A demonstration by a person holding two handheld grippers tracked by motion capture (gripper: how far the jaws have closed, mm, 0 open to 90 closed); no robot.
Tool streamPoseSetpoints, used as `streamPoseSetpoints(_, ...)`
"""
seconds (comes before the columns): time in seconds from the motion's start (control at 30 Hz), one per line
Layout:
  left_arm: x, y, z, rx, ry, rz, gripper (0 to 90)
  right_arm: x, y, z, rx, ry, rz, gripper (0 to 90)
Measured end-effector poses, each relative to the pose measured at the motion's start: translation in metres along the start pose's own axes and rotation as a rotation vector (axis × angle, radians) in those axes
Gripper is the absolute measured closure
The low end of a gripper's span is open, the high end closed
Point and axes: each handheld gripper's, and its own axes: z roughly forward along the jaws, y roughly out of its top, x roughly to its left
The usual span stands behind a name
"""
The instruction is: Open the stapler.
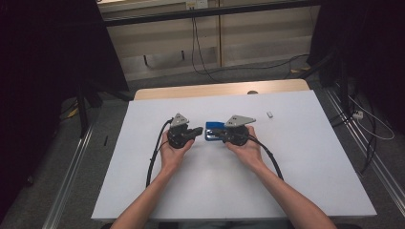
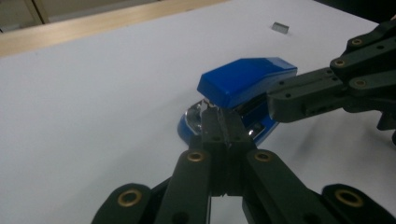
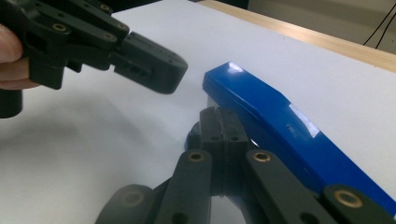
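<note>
A: Left gripper view first: the left gripper [image 2: 223, 122] has its two jaws pressed flat together, nothing between them, and the tips sit right at the mouth of the blue stapler [image 2: 243, 81], by the shiny metal under the raised lid.

B: And the other one?

A: Same story. In the right gripper view the right gripper [image 3: 223, 122] is fully closed on itself, with its tips low beside the stapler's base and the blue lid [image 3: 261, 105] slanting up past them. I cannot tell whether those tips actually touch the base. Neither tool has hold of anything.

B: So where does the stapler lie?

A: On the white table [image 1: 305, 157], a little past the middle, directly between the two grippers in the high view, its lid hinged partly open. A small silvery strip of staples [image 1: 270, 114] lies well apart to the right, nearer the far edge.

B: What would you say the work is?

A: My guess is opening or steadying the stapler for loading. To do it well, I'd keep the right tips bearing down on the base so it can't skate on the smooth top, and use the closed left tips as a wedge under the front lip of the lid, lifting slowly.

B: Risks?

A: The base is light and the surface slick, so a sideways push could spin it. Lever upward, not across.
</note>
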Motion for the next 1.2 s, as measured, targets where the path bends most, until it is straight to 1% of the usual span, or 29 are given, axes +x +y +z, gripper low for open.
streamPoseSetpoints(0.13, 0.003, -0.002, 0.005, 0.014, 0.000, -0.009, 90.0, -0.003, 0.000, 0.006, 0.032, 0.005, -0.010, 90.0)
streamPoseSetpoints(0.2, 0.004, -0.002, 0.008, 0.030, 0.002, -0.003, 90.0, -0.004, 0.000, 0.009, 0.040, 0.007, -0.006, 90.0)
streamPoseSetpoints(0.23, 0.005, -0.002, 0.008, 0.036, 0.007, 0.008, 90.0, -0.005, 0.000, 0.010, 0.051, 0.006, -0.008, 90.0)
streamPoseSetpoints(0.3, 0.006, -0.001, 0.009, 0.037, 0.008, 0.005, 90.0, -0.005, 0.000, 0.012, 0.067, 0.010, -0.013, 90.0)
streamPoseSetpoints(0.37, 0.007, 0.000, 0.011, 0.038, 0.007, -0.003, 90.0, -0.004, 0.001, 0.013, 0.067, 0.011, -0.016, 90.0)
streamPoseSetpoints(0.4, 0.008, 0.000, 0.011, 0.040, 0.009, -0.001, 90.0, -0.003, 0.002, 0.014, 0.075, 0.011, -0.018, 90.0)
streamPoseSetpoints(0.43, 0.008, -0.001, 0.012, 0.040, 0.008, -0.009, 90.0, -0.003, 0.002, 0.014, 0.079, 0.011, -0.026, 90.0)
streamPoseSetpoints(0.53, 0.009, -0.002, 0.014, 0.051, 0.007, -0.007, 90.0, -0.002, 0.003, 0.017, 0.099, 0.012, -0.031, 90.0)
streamPoseSetpoints(0.6, 0.009, -0.002, 0.014, 0.053, 0.007, -0.005, 90.0, -0.003, 0.002, 0.019, 0.112, 0.011, -0.026, 90.0)
streamPoseSetpoints(0.77, 0.009, -0.001, 0.015, 0.058, 0.011, -0.010, 90.0, -0.003, 0.002, 0.020, 0.120, 0.008, -0.024, 90.0)
streamPoseSetpoints(0.8, 0.009, -0.001, 0.016, 0.059, 0.013, -0.002, 90.0, -0.004, 0.003, 0.020, 0.121, 0.009, -0.022, 90.0)
streamPoseSetpoints(0.87, 0.009, 0.000, 0.017, 0.062, 0.016, -0.002, 90.0, -0.004, 0.003, 0.020, 0.122, 0.010, -0.021, 90.0)
streamPoseSetpoints(0.97, 0.009, 0.000, 0.019, 0.055, 0.019, -0.006, 90.0, -0.004, 0.003, 0.020, 0.127, 0.011, -0.024, 90.0)
streamPoseSetpoints(1.03, 0.008, 0.001, 0.022, 0.064, 0.012, -0.001, 90.0, -0.004, 0.003, 0.020, 0.125, 0.012, -0.022, 90.0)
streamPoseSetpoints(1.1, 0.007, 0.001, 0.022, 0.066, 0.018, 0.003, 90.0, -0.005, 0.003, 0.020, 0.125, 0.013, -0.021, 90.0)
streamPoseSetpoints(1.13, 0.007, 0.001, 0.023, 0.063, 0.018, 0.011, 90.0, -0.005, 0.003, 0.020, 0.123, 0.014, -0.020, 90.0)
streamPoseSetpoints(1.2, 0.006, 0.001, 0.025, 0.059, 0.011, -0.001, 90.0, -0.005, 0.003, 0.020, 0.122, 0.013, -0.020, 90.0)
